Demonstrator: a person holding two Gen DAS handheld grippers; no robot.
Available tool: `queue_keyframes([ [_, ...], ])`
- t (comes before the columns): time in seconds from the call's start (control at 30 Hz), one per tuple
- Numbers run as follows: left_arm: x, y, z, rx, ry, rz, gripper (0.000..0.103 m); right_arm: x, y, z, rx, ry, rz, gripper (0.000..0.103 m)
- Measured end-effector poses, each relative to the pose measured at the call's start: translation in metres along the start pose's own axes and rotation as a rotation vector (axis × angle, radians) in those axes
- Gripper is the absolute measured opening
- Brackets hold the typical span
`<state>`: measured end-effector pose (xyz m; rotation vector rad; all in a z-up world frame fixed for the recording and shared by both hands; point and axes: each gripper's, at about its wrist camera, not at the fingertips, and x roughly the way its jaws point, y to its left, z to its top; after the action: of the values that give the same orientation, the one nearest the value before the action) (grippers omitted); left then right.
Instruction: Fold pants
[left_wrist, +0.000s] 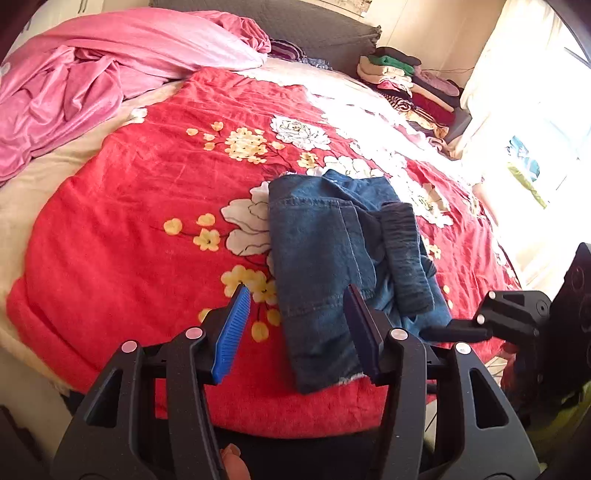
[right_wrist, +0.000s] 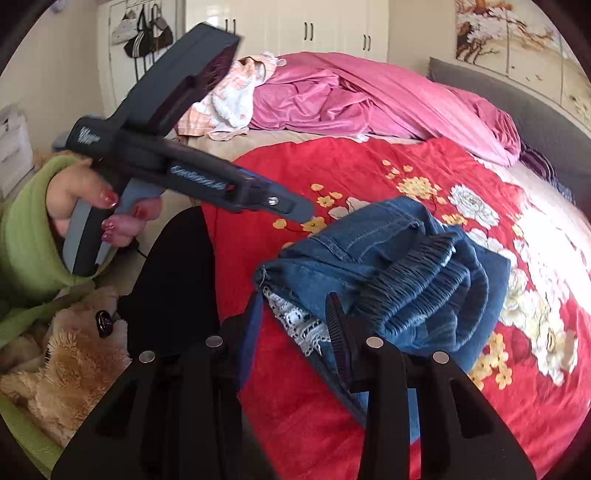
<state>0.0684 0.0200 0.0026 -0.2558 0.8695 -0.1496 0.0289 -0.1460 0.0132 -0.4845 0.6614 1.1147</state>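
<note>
On the red blanket (left_wrist: 129, 229), folded pants (left_wrist: 325, 266), long axis toward the headboard (left_wrist: 317, 33)

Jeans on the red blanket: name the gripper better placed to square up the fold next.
Probably right. The right gripper hangs open directly over the jeans' bunched waistband and lace hem; the left gripper, also open, sits back at the near hem.

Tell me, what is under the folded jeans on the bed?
The folded jeans lie on a red flowered blanket. A bit of white lace peeks out beneath their edge in the right wrist view. Whatever else lies under the denim is covered.
</note>
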Motion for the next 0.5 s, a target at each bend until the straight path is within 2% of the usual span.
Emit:
queue_keyframes([
  [0.1,0.016,-0.004,0.014,0.044,0.035,0.005,0.045,0.017,0.003,0.006,-0.08,0.028,-0.048,0.034],
  [0.17,0.029,-0.003,0.022,0.045,0.054,0.014,0.045,0.026,0.004,0.01,-0.133,0.035,-0.099,0.034],
  [0.23,0.043,-0.003,0.027,0.047,0.077,0.009,0.045,0.034,0.006,0.01,-0.191,0.035,-0.113,0.033],
  [0.27,0.049,-0.002,0.027,0.046,0.088,0.019,0.045,0.039,0.006,0.009,-0.204,0.052,-0.086,0.015],
  [0.3,0.056,-0.001,0.027,0.04,0.101,0.026,0.045,0.045,0.004,0.007,-0.194,0.094,-0.036,0.005],
  [0.37,0.063,-0.001,0.025,0.034,0.113,0.021,0.045,0.047,-0.001,0.004,-0.14,0.132,0.023,0.006],
  [0.5,0.062,-0.007,0.019,0.051,0.099,0.02,0.045,0.028,-0.013,-0.007,-0.052,0.12,0.083,0.005],
])
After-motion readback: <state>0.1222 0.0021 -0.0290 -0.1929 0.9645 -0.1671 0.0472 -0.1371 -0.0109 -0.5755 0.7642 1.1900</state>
